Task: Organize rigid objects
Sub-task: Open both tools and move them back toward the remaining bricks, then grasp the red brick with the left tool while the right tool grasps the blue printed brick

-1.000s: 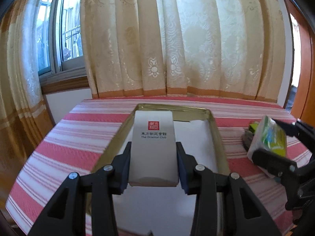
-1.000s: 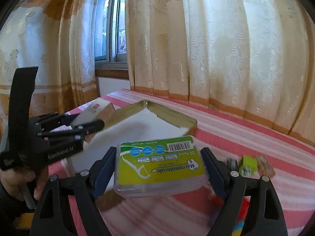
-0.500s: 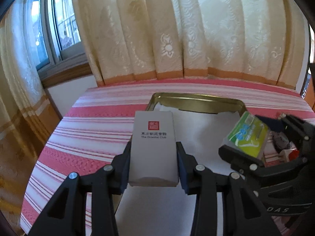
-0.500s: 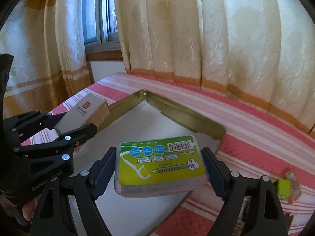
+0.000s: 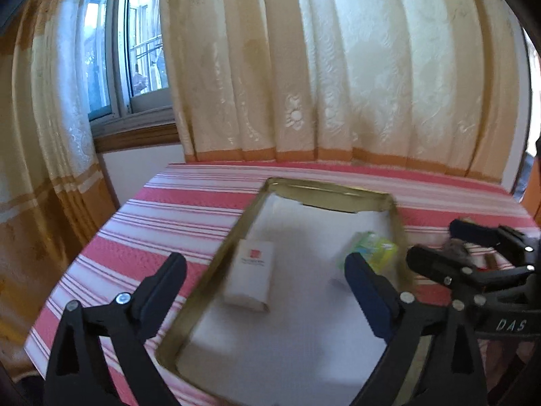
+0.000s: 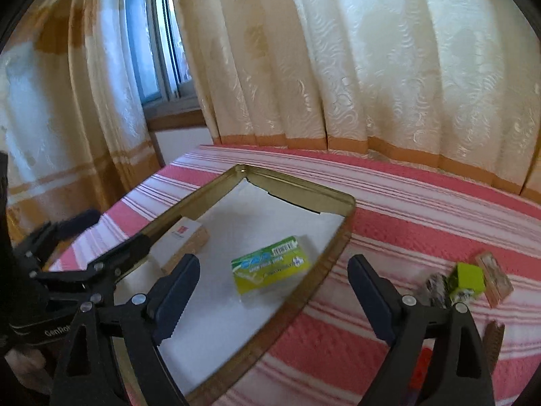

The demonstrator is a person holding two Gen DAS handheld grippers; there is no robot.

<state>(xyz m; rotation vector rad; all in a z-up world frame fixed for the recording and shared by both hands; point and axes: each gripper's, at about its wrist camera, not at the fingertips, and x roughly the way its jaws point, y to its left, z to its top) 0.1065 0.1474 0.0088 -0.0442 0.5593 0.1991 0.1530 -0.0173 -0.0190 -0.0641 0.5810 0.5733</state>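
Left hand-held gripper (image 5: 265,282): fingers spread wide apart, holding nothing; it hovers above the near part of the tray.
Right hand-held gripper (image 6: 274,287): fingers also wide apart and empty, raised over the tray's right side.
Tray (image 6: 297,189): a shallow gold-rimmed tin with a white liner, lying on the red-and-white striped tabletop (image 6: 405,203).
White box (image 5: 252,279): lies flat inside the tray against its left rim, directly ahead of the left hand-held gripper, long axis running away from the camera, roughly along the fingers' line.
Green pack (image 6: 270,267): lies flat on the liner toward the tray's right rim, straight ahead of the right hand-held gripper, long axis slanting across the view; well apart from the white box.
Loose items (image 6: 468,280): a small cluster with a lime-green block and a tan piece sits on the cloth outside the tray, forward and to the right of the right hand-held gripper.
Key relation: that cluster lies on the right arm's side, the tray standing between it and the left one, so the right hand looks the likelier to fetch next.
Judgement: two things appear placed; more remain outside.
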